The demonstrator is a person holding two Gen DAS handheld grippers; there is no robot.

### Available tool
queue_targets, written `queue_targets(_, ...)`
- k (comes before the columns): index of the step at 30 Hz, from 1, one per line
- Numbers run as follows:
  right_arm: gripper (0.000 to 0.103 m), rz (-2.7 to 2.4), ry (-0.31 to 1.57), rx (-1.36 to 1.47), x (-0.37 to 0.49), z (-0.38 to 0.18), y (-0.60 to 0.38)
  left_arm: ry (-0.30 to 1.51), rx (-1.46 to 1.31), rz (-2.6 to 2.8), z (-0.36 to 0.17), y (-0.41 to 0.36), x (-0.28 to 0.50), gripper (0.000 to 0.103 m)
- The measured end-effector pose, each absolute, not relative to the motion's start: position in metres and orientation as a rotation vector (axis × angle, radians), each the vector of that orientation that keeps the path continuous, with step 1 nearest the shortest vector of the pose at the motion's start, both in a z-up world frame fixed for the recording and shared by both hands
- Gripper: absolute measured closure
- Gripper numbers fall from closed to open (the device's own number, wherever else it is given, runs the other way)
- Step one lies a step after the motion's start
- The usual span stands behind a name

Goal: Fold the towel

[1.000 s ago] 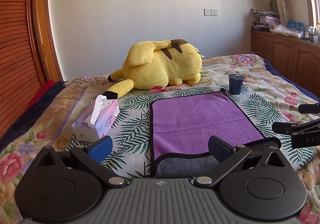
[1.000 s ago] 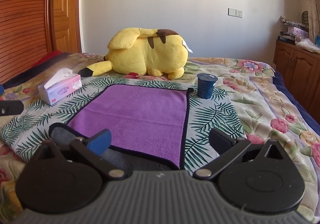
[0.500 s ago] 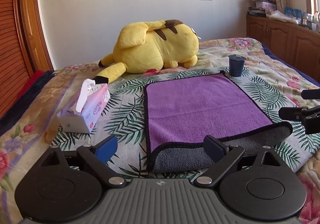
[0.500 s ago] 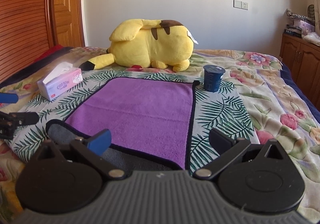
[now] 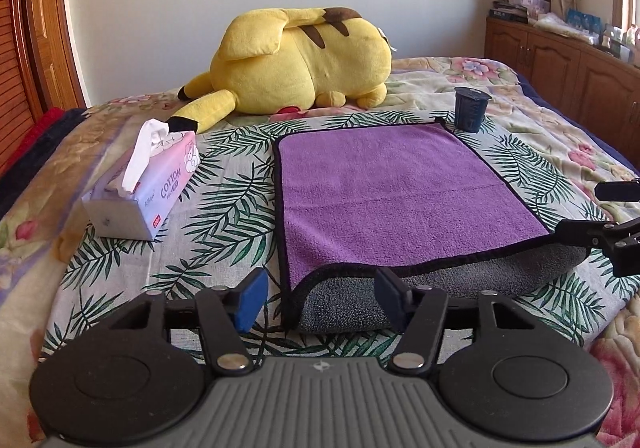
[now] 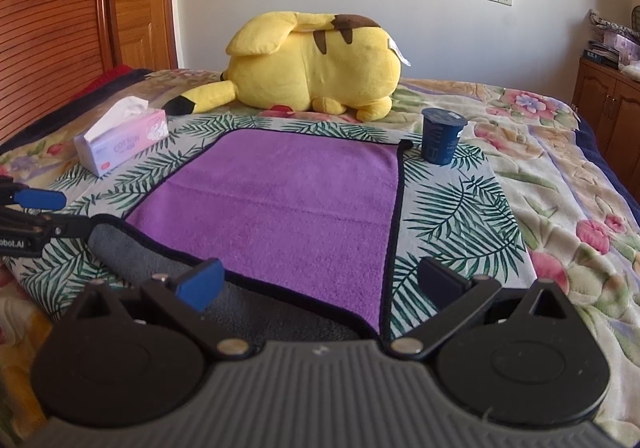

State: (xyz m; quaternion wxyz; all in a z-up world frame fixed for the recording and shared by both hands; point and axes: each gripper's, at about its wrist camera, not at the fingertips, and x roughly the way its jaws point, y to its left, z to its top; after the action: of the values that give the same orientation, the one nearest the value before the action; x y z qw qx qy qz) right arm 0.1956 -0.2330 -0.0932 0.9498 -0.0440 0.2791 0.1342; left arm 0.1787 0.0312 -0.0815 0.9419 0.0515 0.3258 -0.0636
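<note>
Towel (image 5: 384, 183) is the purple microfiber one with black trim, lying flat on the palm-leaf cloth (image 5: 224, 207) over the bed, with its near edge flipped so the grey underside shows in a low roll along the front. Left gripper (image 5: 318, 300) has its fingers spread wide, sitting low at the near left corner of that roll and not clamped on anything. Right gripper (image 6: 320, 284) is spread too, straddling the near right corner, nothing pinched either.

What worries me: that rolled edge is thick and soft, so if the fingers close too shallow they'll probably grab just the top layer or the trim, and the corner slips out halfway through the fold. If one side grabs and the other misses, the fold comes out skewed. The leaf cloth underneath is also loose, so a deep pinch could catch it along with the towel and drag it.

Far end's a bit crowded too. The dark blue cup (image 6: 442, 139) stands just beside the far right corner, with the Pikachu plush (image 5: 296, 59) behind it and the tissue box (image 5: 144, 187) off to the left. A long sweep could tip the cup.
</note>
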Motion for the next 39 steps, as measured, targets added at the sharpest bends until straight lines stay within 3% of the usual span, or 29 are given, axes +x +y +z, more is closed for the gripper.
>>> queue_targets(3,0.002,0.283,0.582,-0.091,0.199,-0.096,-0.234,0.671,0.103,-0.124,-0.085,0.034,0.185,0.071)
queue_targets(5,0.011,0.285,0.598,-0.093,0.201,-0.099,-0.234,0.675,0.097,-0.123,-0.087,0.035,0.189,0.073)
queue_targets(15,0.012,0.301,0.686,-0.073,0.216,-0.113,-0.241,0.716,0.050,-0.124,-0.105,0.046,0.203,0.078)
queue_targets(25,0.017,0.325,0.771,-0.059,0.223,-0.119,-0.245,0.733,0.024,-0.151,-0.109,0.047,0.202,0.093)
queue_targets(31,0.019,0.337,0.799,-0.037,0.224,-0.117,-0.252,0.728,0.023,-0.156,-0.108,0.047,0.201,0.093)
queue_targets(39,0.035,0.345,0.841,-0.015,0.227,-0.118,-0.260,0.728,0.022,-0.156,-0.109,0.047,0.200,0.102)
